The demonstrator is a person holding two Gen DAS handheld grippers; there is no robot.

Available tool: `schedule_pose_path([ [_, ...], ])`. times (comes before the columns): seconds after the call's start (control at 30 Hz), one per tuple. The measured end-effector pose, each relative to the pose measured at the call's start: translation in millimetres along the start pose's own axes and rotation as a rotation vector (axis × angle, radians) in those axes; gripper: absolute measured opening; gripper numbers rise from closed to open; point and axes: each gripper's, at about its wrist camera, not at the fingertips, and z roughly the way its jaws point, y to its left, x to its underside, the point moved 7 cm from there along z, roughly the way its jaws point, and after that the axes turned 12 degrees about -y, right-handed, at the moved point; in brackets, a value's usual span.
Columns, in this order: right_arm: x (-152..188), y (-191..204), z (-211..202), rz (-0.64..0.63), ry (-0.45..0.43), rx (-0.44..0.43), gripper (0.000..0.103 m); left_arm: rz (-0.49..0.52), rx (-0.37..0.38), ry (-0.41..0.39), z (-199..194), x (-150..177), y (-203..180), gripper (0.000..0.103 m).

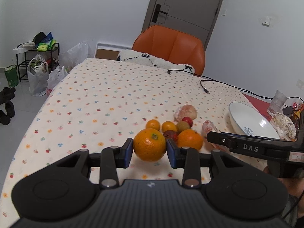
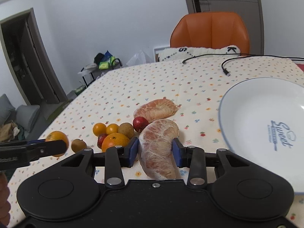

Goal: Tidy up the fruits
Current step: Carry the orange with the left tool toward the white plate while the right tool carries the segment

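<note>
Orange (image 1: pixel 149 144) clamped in left tongs (image 1: pixel 150 150) — pomelo segment (image 2: pixel 158 150) in right tongs (image 2: pixel 156 149).

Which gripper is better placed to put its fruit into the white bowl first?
Probably the right. The right gripper holds the pomelo segment with the white bowl directly beside it. The left gripper holds an orange, and the bowl sits beyond the right gripper.
</note>
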Motion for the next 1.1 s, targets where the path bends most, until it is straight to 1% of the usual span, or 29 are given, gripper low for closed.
schedule_pose_path([
  [0.37,-15.5,-22.2,-36.9,0.035,-0.076,0.022,0.037,0.040,0.044,-0.030,1.4,-9.3,-36.4,0.037],
  [0.63,-20.6,-42.6,-56.3,0.063,-0.118,0.049,0.037,0.067,0.083,-0.030,10.0,-11.2,-64.8,0.037],
  [0.87,-21.4,-64.8,-72.2,0.087,-0.146,0.090,0.037,0.094,0.122,-0.036,17.7,-13.6,-93.8,0.037],
  [1.1,-20.8,-93.8,-83.3,0.113,-0.166,0.141,0.037,0.115,0.149,-0.022,30.8,-9.4,-119.6,0.037],
])
